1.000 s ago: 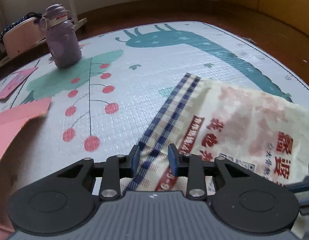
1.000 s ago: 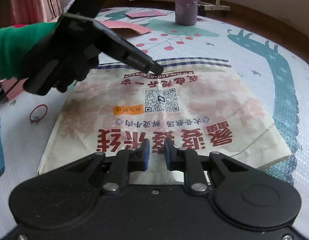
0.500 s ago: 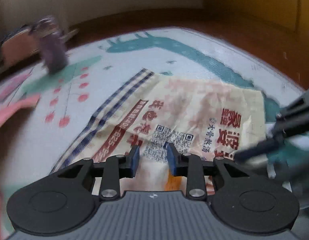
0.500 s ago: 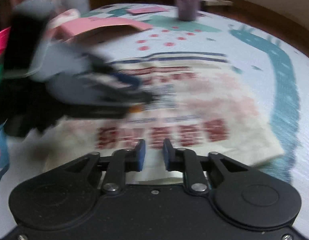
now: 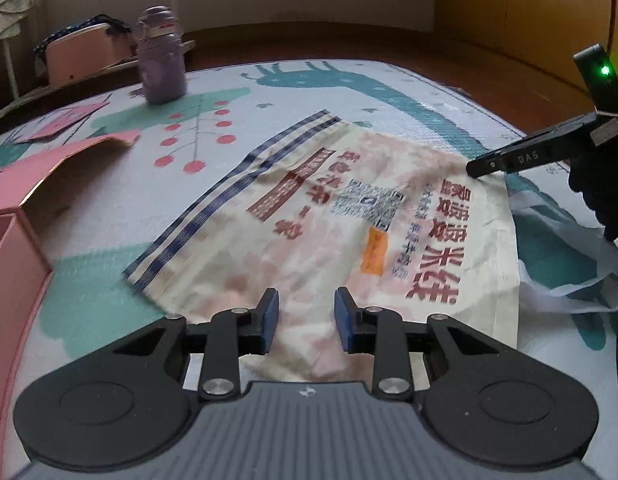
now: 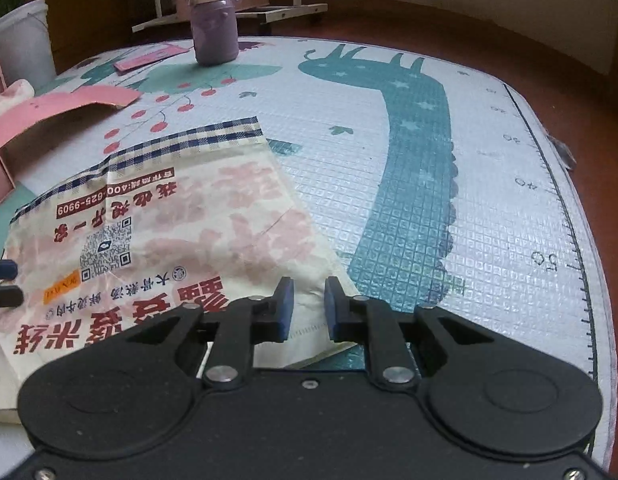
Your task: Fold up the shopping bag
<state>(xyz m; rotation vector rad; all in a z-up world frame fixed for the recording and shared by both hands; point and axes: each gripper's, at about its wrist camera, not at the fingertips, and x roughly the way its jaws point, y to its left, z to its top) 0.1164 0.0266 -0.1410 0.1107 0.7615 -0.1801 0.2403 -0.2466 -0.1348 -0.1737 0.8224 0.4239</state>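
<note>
Shopping bag [image 6: 181,216] printed "400-625-9909", flat on mat [image 6: 389,120], both jaws spread, empty.

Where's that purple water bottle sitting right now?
The purple bottle stands upright at the play mat's far edge, beyond the shopping bag, upper left in both views.

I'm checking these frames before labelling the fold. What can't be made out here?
- Bag near edge: both views, hidden under each gripper's body.
- Bag handles: neither view shows them clearly.
- Left gripper: right view, cut off by the left edge.
- Bag's small print: left view, blurred.
- Pink box: left view, cut by the edge.
</note>
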